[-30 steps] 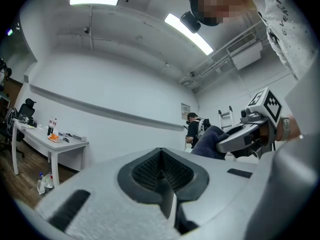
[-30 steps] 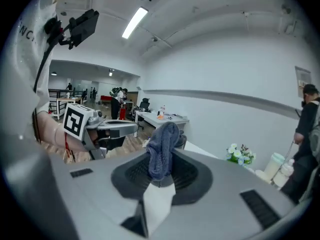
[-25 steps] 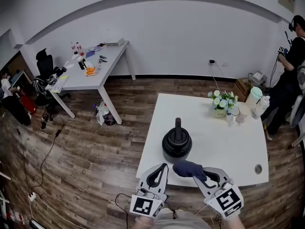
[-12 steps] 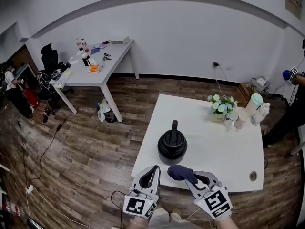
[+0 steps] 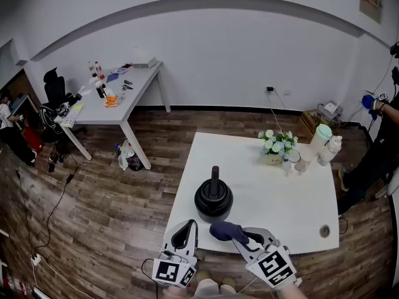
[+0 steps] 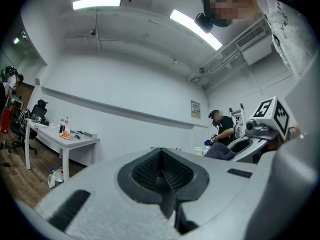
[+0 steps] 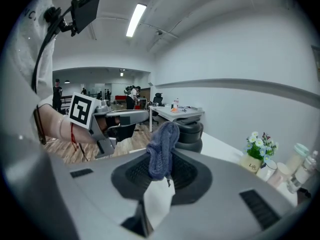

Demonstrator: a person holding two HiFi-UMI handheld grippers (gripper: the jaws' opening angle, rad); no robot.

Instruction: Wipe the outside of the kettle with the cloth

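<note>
Gripping a dark blue knitted cloth (image 7: 162, 146), the right gripper (image 7: 159, 176) has its jaws clenched on the fabric's lower end, so the bunched cloth stands up above the jaw tips. Just ahead of those tips sits the squat black kettle with an upright handle (image 7: 190, 131). In the head view the cloth (image 5: 226, 231) is just short of the kettle (image 5: 214, 198), which stands on the square white table (image 5: 280, 195) near the edge closest to both tools. To the right gripper's (image 5: 240, 237) left, the left gripper (image 5: 186, 228) is held beside it off the table edge. Its jaws are pressed together on nothing (image 6: 162, 174), and the kettle lies ahead of it and slightly to its right. Far beyond the right gripper, at the table's opposite side, are a small pot of white and blue flowers (image 5: 274, 145) and some pale bottles (image 5: 322, 143).
</note>
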